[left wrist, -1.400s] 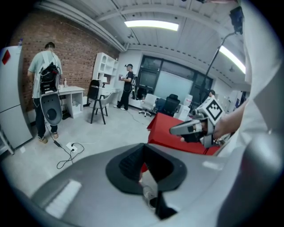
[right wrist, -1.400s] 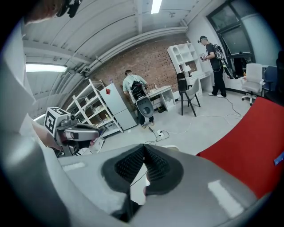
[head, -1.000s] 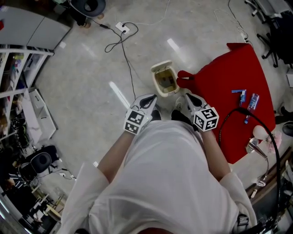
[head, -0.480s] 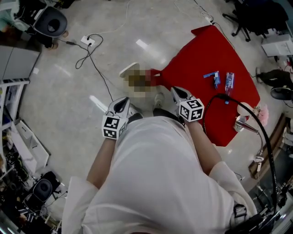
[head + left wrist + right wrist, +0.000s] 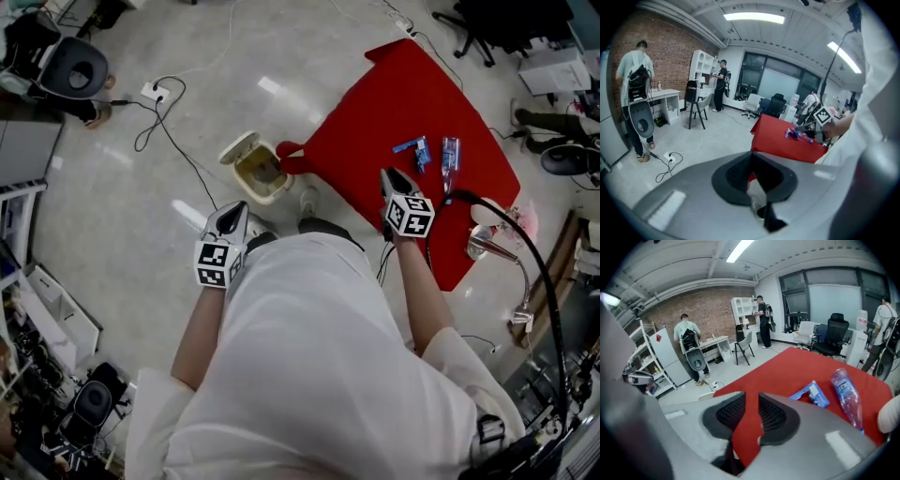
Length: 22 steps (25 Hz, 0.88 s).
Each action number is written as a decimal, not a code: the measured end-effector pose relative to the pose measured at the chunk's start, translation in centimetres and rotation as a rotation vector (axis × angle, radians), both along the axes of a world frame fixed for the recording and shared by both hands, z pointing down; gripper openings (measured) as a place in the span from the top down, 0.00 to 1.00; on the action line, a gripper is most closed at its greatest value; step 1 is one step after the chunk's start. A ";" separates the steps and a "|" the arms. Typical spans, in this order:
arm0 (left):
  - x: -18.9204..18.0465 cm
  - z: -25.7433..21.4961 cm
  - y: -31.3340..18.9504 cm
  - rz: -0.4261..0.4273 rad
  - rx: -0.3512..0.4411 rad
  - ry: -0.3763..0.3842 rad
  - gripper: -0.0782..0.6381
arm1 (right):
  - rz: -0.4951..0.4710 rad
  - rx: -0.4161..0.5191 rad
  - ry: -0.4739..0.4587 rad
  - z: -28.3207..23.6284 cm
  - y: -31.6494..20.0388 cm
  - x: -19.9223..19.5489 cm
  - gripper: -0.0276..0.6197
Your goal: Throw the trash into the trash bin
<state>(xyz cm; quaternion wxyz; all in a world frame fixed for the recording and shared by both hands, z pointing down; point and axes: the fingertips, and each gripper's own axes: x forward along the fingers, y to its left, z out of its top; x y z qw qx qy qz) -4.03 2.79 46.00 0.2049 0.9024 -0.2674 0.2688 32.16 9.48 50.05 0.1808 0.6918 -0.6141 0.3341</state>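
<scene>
the left gripper (image 5: 751, 157) is holding its jaws pressed together with nothing between them. it is hanging over the bare floor (image 5: 300, 66) in front of the person, tips pointing toward the bin (image 5: 251, 192), which is standing near but apart from it.

the right gripper (image 5: 751, 398) is holding its jaws a little apart, having just been opening. only the red cloth (image 5: 787, 371) is showing through the gap, so nothing is being pinched. this gripper is hovering over the cloth near the edge closest to the person and pointing down at it.

a blue wrapper (image 5: 813, 393) is lying just ahead of the right gripper, toward the cloth's right corner. a clear bottle (image 5: 846, 397) is lying just beside the wrapper on the side nearer that corner. both are resting flat on the cloth, well apart from the bin.

the bin is sitting on the floor with its lid (image 5: 238, 147) flipped open, just beside the cloth's bunched left corner. farther out on the floor, a cable (image 5: 183, 155) is running from a power strip (image 5: 155, 92) past the bin. in both gripper views, people are standing by a desk along the brick wall at the back of the room.
</scene>
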 end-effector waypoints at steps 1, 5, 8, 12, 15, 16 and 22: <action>0.2 0.2 0.0 0.003 -0.004 -0.005 0.88 | 0.013 -0.013 0.018 0.3 0.3 1.2 0.82; 1.3 0.7 0.0 0.006 -0.013 -0.023 0.88 | 0.047 -0.067 0.063 1.9 1.7 5.6 0.82; 1.8 0.7 -0.2 0.004 -0.017 -0.035 0.88 | 0.070 -0.113 0.097 2.9 2.5 8.3 0.80; 2.4 1.1 -0.6 -0.001 -0.025 -0.052 0.88 | 0.101 -0.173 0.142 4.7 3.2 11.4 0.76; 3.0 1.3 -0.8 -0.003 -0.033 -0.062 0.88 | 0.111 -0.222 0.178 6.0 3.5 13.2 0.70; 3.2 1.4 -0.8 -0.003 -0.036 -0.066 0.88 | 0.106 -0.241 0.190 6.5 3.6 13.7 0.68; 4.1 1.8 -0.5 -0.014 -0.045 -0.078 0.88 | 0.058 -0.347 0.221 9.7 4.0 15.5 0.64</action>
